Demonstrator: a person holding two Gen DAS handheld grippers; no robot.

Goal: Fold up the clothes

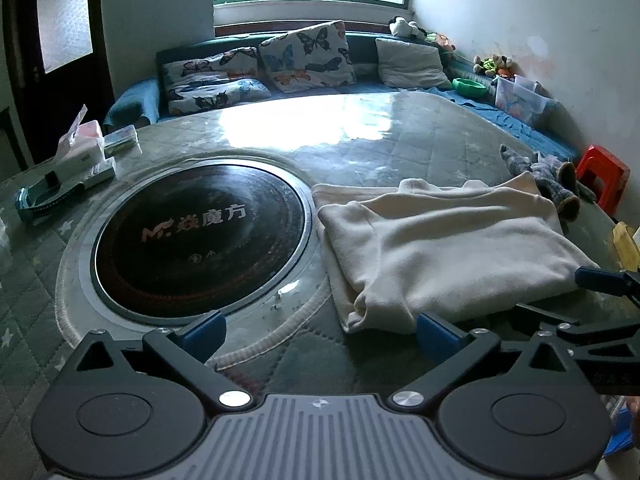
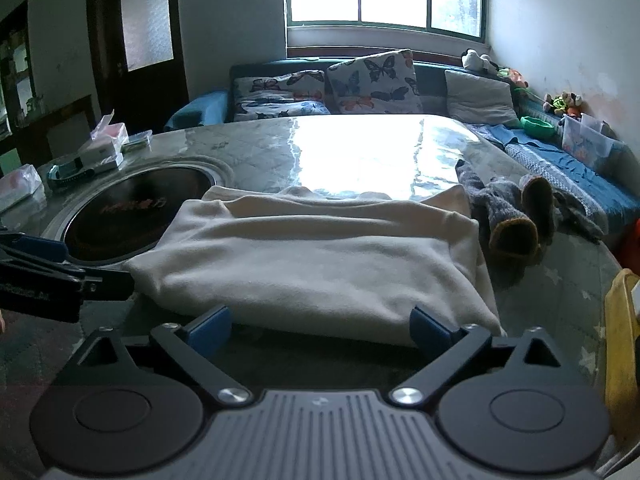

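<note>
A cream-coloured soft knit garment [image 2: 316,256], folded into a thick rectangle, lies on the quilted grey-green table cover under clear plastic [image 2: 360,152], just right of the round dark glass cooktop set in a steel ring [image 1: 200,236]. Its lower layers are hidden under the top fold, so what kind of garment it is cannot be made out.

The left gripper [image 1: 320,330] stands with its blue-padded jaws spread wide and nothing between them; its right pad sits just beside the garment's near left corner, and whether it touches the cloth cannot be told. The right gripper [image 2: 318,328] is likewise spread wide, its pads at the garment's near edge, which lies across the gap unpinched. Each gripper shows only partly in the other's view, cut off at the frame edge.

A crumpled grey knitted piece with brown cuffs [image 2: 516,216] lies beside the garment's far right corner, its shape hard to read. A yellow object [image 2: 620,336] is cut off at the right edge. Window glare whitens the table's far half.
</note>
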